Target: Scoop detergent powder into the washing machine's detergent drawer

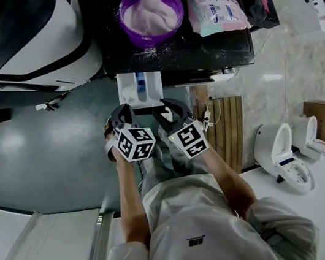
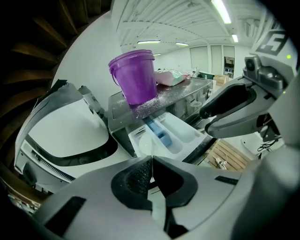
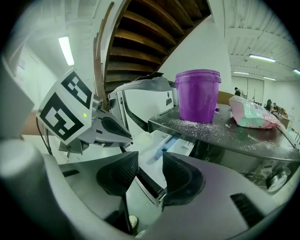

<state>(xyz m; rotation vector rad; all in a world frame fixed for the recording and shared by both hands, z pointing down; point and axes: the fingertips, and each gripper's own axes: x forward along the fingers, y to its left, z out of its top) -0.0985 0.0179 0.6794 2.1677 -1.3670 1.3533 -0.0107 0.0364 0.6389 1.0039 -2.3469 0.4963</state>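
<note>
Left tool (image 2: 152, 161) jaws pressed together, empty; right tool (image 3: 150, 169) jaws slightly apart, empty. Both just before open drawer (image 1: 140, 90), its front edge partly hidden. Purple bucket (image 1: 151, 11) of powder on washer top (image 1: 118, 53), near drawer-side edge.

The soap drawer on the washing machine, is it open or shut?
Open. The detergent drawer sticks out from the front of the washing machine, and its white compartments show from above.

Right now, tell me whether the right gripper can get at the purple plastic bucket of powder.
Probably yes: the right gripper, fingers apart and empty, faces the purple plastic bucket across the open white drawer, with nothing between.
</note>
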